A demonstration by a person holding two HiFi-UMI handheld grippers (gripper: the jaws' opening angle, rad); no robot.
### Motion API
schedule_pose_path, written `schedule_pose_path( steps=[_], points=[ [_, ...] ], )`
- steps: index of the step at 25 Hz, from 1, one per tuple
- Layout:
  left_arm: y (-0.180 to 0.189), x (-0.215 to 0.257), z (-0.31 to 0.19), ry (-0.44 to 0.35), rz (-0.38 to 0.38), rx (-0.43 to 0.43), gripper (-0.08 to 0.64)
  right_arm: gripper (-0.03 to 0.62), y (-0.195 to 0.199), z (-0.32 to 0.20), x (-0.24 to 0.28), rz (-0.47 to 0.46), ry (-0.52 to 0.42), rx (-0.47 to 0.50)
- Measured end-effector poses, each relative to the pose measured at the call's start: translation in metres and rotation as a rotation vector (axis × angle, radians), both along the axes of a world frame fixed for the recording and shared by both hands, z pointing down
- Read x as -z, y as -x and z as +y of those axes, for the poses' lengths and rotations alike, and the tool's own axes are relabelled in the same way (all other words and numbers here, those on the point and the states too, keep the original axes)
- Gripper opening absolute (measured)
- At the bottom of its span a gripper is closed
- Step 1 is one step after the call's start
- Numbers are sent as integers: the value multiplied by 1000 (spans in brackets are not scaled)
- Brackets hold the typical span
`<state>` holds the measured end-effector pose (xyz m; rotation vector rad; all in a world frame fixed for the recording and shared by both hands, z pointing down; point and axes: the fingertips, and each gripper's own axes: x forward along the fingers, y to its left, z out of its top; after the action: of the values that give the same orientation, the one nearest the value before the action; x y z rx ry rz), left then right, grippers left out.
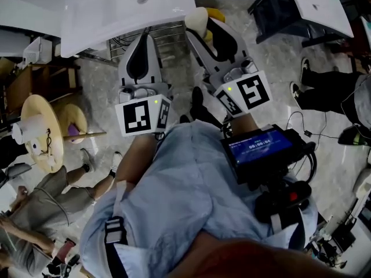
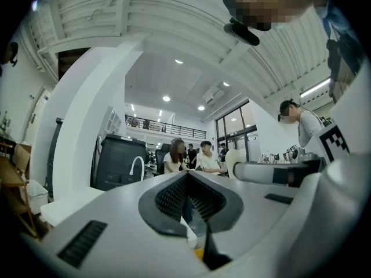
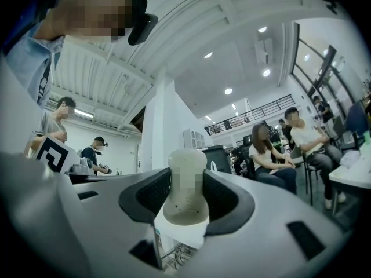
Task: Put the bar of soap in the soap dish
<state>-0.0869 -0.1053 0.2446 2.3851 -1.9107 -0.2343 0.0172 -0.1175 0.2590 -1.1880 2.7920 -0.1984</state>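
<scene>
A cream bar of soap (image 3: 185, 185) stands upright between the jaws of my right gripper (image 3: 185, 198), which is shut on it. From the head view the soap (image 1: 197, 19) shows at the tip of the right gripper (image 1: 199, 29), just below the edge of a white basin top (image 1: 127, 7). My left gripper (image 1: 141, 39) is held beside it to the left. Its jaws meet with nothing between them in the left gripper view (image 2: 186, 176). No soap dish shows in any view.
A wire rack (image 1: 168, 36) stands under the basin top. A round wooden table (image 1: 39, 133) is at the left with a seated person (image 1: 35, 213) below it. Another person's legs (image 1: 324, 91) are at the right. A screen unit (image 1: 261, 146) hangs at my chest.
</scene>
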Motion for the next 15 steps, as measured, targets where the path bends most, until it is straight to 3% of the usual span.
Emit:
schedule_pose_path(
  steps=[15],
  points=[
    [6,3,5,-8,-7,13,8,189,11,7,-6,-12,-1,36]
  ],
)
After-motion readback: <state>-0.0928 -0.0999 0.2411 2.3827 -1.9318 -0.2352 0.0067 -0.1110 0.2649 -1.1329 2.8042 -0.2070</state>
